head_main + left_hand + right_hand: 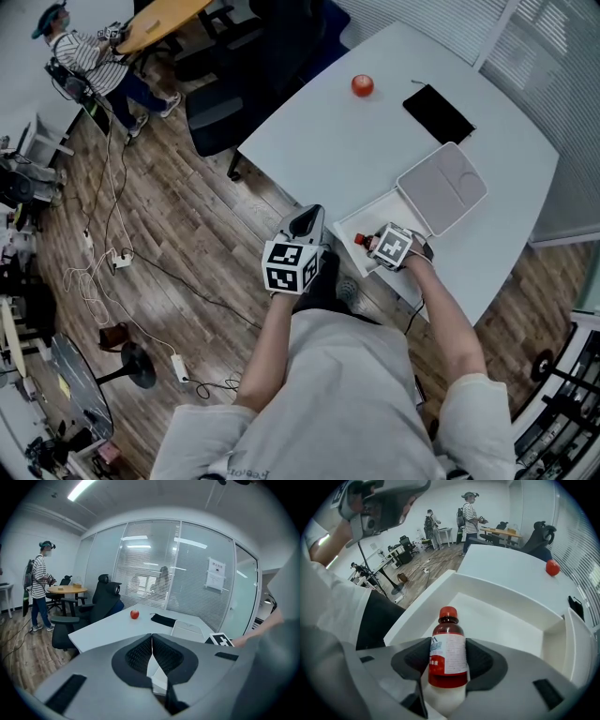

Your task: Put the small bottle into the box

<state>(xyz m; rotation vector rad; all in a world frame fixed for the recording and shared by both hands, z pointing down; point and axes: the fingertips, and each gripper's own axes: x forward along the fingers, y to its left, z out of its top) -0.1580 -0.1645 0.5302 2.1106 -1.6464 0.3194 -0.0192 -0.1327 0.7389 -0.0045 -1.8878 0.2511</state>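
Observation:
A small brown bottle [447, 651] with a red cap and a white label sits clamped between the pads of my right gripper [448, 660], which is shut on it. The bottle [364, 242] hangs over the near left corner of the open white box [497, 616], red cap pointing toward the table's edge. In the head view my right gripper [370, 246] is above the box [380, 214]. My left gripper [307, 223] hovers off the table's near edge, jaws shut and empty, its pads [140, 656] pressed together.
The box's lid [442, 185] lies open beside it. A red apple [362, 86] and a black flat case [438, 113] rest farther back on the white table [328, 141]. Black office chairs [220, 117] stand left of the table. A person in a striped shirt [89, 56] stands far off.

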